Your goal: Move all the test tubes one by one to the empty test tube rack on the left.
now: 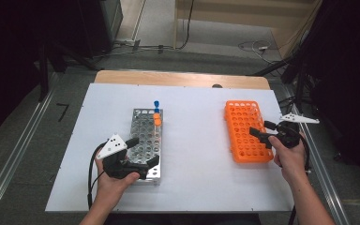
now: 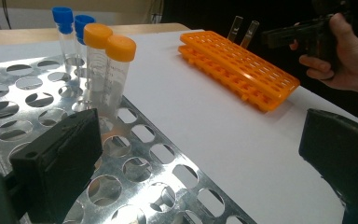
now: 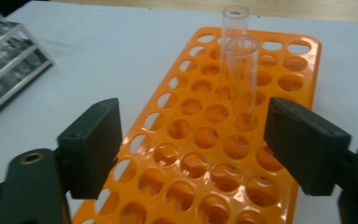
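A metal rack (image 1: 143, 131) stands left of centre; at its far end are two blue-capped tubes (image 2: 64, 25) and two orange-capped tubes (image 2: 116, 70). My left gripper (image 1: 143, 151) hovers over the rack's near right corner, open, one jaw above the holes and the other above the white sheet. An orange rack (image 1: 243, 140) lies to the right. Two clear uncapped glass tubes (image 3: 242, 79) stand in its far holes. My right gripper (image 3: 198, 144) is low over the orange rack, open, with the tubes just beyond its jaws and nothing between the pads.
A white sheet (image 1: 197, 154) covers most of the wooden table (image 1: 183, 78). Bare white surface lies between the two racks. Cables (image 1: 253, 47) trail on the floor behind, and dark equipment stands at both sides.
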A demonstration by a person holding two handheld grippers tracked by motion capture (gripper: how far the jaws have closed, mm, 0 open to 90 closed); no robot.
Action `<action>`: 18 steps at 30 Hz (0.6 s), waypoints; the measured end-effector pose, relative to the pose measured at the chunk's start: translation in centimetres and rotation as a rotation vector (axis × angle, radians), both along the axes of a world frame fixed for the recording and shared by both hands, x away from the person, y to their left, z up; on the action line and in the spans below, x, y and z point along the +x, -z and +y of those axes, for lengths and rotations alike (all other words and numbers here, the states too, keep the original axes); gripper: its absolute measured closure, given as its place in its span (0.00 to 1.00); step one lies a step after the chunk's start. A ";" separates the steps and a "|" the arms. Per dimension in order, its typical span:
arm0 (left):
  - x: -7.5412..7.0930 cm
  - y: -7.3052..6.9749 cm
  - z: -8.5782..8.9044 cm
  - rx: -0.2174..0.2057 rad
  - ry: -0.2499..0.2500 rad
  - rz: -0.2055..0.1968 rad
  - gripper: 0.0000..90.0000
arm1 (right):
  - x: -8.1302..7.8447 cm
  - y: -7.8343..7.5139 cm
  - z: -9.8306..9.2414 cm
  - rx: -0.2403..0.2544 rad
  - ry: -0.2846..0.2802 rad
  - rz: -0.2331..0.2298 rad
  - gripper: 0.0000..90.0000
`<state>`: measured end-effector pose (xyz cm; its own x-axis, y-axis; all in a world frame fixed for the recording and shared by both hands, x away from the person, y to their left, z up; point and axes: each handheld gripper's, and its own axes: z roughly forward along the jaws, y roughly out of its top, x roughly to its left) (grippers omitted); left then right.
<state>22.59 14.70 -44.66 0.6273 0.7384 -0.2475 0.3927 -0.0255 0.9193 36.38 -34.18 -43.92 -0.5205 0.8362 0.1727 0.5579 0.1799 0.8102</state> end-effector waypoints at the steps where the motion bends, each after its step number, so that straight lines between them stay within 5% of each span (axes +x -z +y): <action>1: 0.0 0.0 0.0 0.001 -0.001 -0.001 0.00 | 0.3 0.1 0.0 -0.007 0.010 0.003 0.27; 9: 0.0 -0.1 0.6 -0.003 -0.029 0.000 0.00 | 2.0 1.1 0.2 -0.084 0.100 0.026 0.50; 18: 0.0 -0.1 0.4 -0.004 -0.026 0.002 0.00 | 3.7 1.8 0.3 -0.097 0.119 0.067 0.68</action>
<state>22.63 15.13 -44.61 0.6071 0.7536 -0.2520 0.3952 -0.0112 0.9185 40.11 -33.86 -45.74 -0.4066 0.9058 0.1194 0.6321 0.1846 0.7526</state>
